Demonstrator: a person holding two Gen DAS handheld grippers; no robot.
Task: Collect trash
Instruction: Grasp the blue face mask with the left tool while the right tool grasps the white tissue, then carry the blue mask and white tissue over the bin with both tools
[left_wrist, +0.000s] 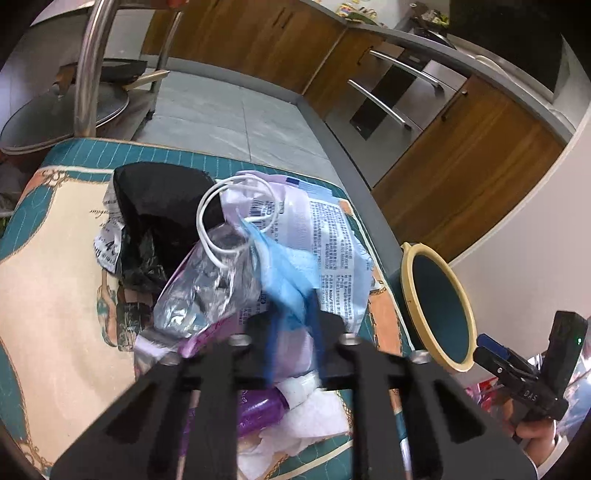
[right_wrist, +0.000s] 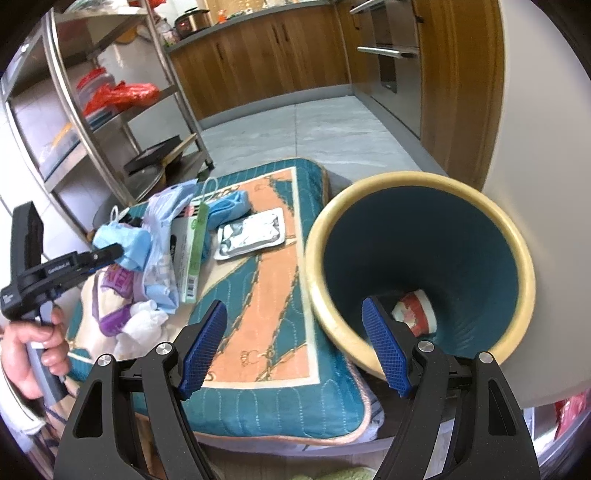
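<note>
Fingers (right_wrist: 110, 254) of the left gripper (left_wrist: 293, 325) are clenched on a crumpled blue face mask (left_wrist: 286, 269), held just above the litter heap at nine o'clock in the right wrist view. Beneath it lie a lilac printed wrapper (left_wrist: 325, 229), a black bag (left_wrist: 155, 206), white tissue (right_wrist: 142, 321) and a green-edged box (right_wrist: 190, 251). At centre, a foil pouch (right_wrist: 251, 232) rests on the teal-and-orange cushion (right_wrist: 258, 314). Toward three o'clock, the right gripper (right_wrist: 295, 347) has its blue pads (right_wrist: 205, 347) spread wide and released, near the teal wastebasket (right_wrist: 424, 236), which holds a red-and-white cup (right_wrist: 413, 310).
</note>
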